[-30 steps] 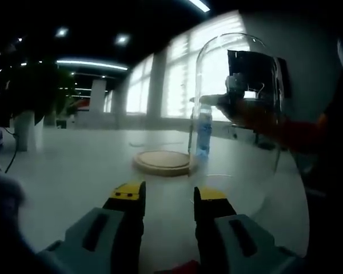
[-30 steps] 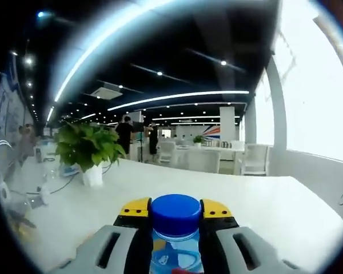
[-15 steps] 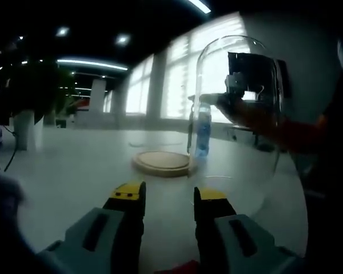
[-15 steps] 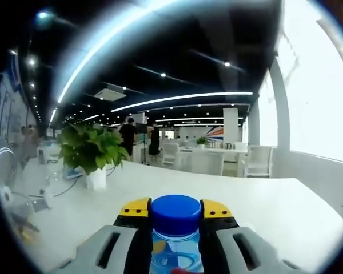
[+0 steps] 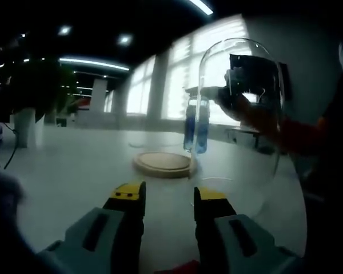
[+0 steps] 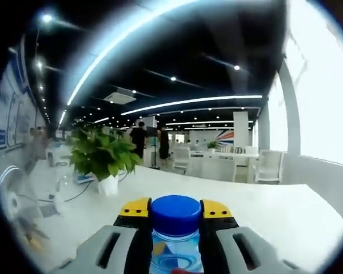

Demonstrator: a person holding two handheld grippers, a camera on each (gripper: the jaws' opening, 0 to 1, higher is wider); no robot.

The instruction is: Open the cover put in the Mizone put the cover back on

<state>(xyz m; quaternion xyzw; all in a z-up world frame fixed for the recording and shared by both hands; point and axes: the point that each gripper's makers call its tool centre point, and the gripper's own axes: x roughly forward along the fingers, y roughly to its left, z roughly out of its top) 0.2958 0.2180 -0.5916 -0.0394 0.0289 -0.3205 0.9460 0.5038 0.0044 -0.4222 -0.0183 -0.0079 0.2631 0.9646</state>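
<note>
The Mizone bottle (image 5: 195, 130), clear with blue liquid, hangs just above the far right edge of the round wooden base (image 5: 163, 162), held near its top by my right gripper (image 5: 210, 95). The tall glass dome cover (image 5: 257, 160) stands on the table to the right of the base, and the right gripper shows through it. My left gripper (image 5: 168, 197) sits low and near, open and holding nothing. In the right gripper view the bottle's blue cap (image 6: 175, 212) fills the gap of the right gripper (image 6: 175, 206), whose jaws are shut on the bottle.
The white table (image 5: 68, 171) stretches left of the base. A potted plant (image 6: 103, 157) in a white pot stands at the left with cables beside it. White chairs (image 6: 217, 168) and people (image 6: 142, 142) are far behind. An orange sleeve (image 5: 291, 137) comes in from the right.
The right gripper has lifted the bottle and carried it left, from beside the dome's edge to over the wooden base's rim. The left gripper has stayed still and open.
</note>
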